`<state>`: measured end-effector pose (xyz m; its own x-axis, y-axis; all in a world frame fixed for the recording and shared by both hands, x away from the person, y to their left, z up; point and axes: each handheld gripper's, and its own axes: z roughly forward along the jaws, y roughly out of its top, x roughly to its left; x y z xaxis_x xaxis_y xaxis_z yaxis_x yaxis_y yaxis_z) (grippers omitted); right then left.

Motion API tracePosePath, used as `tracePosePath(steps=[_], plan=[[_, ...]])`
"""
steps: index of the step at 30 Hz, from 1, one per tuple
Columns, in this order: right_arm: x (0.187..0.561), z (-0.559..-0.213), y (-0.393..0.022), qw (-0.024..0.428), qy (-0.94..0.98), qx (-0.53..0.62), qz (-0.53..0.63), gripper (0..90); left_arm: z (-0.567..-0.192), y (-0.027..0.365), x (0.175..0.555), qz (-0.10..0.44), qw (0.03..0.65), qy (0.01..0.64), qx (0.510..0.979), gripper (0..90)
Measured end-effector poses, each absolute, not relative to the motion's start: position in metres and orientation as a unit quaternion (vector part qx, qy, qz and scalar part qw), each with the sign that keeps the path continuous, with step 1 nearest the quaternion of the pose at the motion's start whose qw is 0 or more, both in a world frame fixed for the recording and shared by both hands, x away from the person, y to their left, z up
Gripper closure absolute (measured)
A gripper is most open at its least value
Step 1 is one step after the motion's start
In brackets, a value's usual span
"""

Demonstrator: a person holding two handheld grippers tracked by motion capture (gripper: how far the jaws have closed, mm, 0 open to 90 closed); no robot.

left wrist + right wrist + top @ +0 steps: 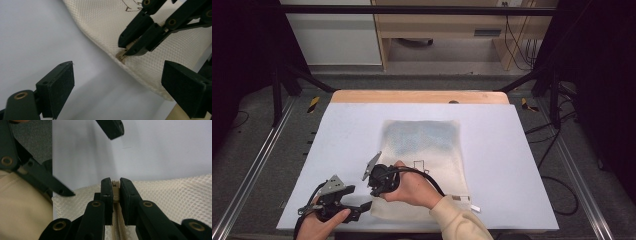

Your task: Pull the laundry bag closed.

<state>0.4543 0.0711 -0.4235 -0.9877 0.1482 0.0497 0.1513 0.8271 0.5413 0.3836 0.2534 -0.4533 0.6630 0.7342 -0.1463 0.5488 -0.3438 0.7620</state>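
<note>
Two grippers work at the near edge of a cream mesh zipper bag [432, 165] lying flat on the white table [522, 165]. Reaching leftward across the bag, the right gripper [113, 191] pinches its zipper end [122, 55]. Beside it over bare table, the left gripper [117, 82] gapes wide, holding nothing.

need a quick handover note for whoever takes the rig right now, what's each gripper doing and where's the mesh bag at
Right gripper: shut on the zipper end at the left edge of the mesh bag.
Left gripper: open, nothing between its jaws, hanging just off the bag's near left corner over the table.
Mesh bag: lies flat mid-table, a bluish item inside its far half; the person's right sleeve rests across its near part.
Done: zipper end gripped.
Left: probably bring the left gripper in to hold the bag's edge, then work the zipper. How far the zipper is open I cannot tell.
</note>
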Motion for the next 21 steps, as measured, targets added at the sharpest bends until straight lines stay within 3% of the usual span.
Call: tracePosePath(steps=[21], plan=[[0.45, -0.413, 0.068, -0.009, -0.953, -0.075, -0.294, 81.6, -0.464, 0.227, 0.393, 0.103, 0.397, 0.383, 0.828, 12.7]])
